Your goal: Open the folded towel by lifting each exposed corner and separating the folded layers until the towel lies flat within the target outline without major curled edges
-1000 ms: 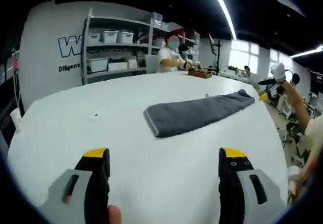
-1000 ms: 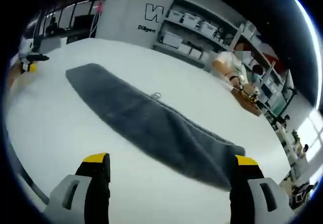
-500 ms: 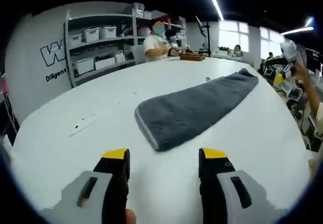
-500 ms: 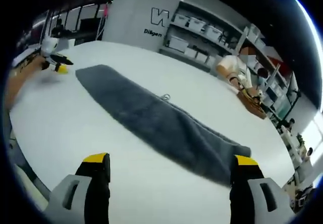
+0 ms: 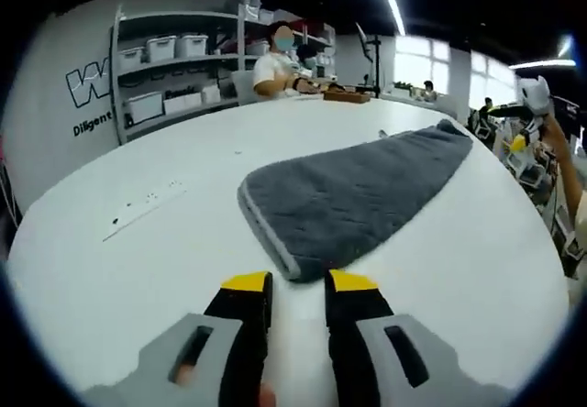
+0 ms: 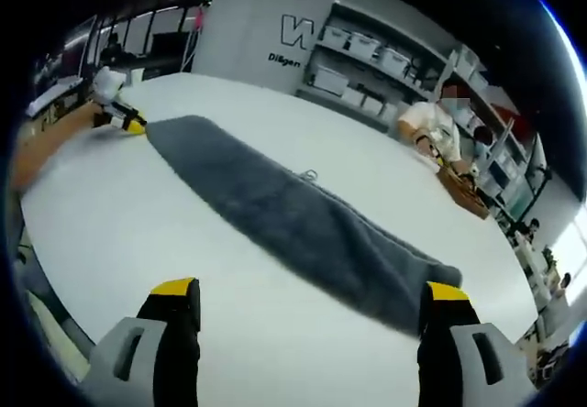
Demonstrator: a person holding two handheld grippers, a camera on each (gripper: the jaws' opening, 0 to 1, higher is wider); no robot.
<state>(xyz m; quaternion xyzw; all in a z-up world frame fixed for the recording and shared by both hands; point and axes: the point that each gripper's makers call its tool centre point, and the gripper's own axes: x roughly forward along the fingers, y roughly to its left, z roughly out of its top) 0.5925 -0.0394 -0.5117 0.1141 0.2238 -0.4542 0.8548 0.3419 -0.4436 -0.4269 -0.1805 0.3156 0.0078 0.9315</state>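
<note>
I see left tongs (image 5: 299, 283) nearly together just short of grey towel (image 5: 353, 192) corner on table (image 5: 138, 269); right tongs (image 6: 310, 292) wide apart

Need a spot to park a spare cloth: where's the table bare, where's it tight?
Bare: the white table between the grey towel and the right hand-held gripper, and left of the towel toward the shelves. Tight: the towel's near end, at the left hand-held gripper.

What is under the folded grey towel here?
The long folded grey terry towel lies on the white tabletop, which shows bare all around it. Its lower layers and the tabletop beneath are covered, so any target outline there cannot be seen.
</note>
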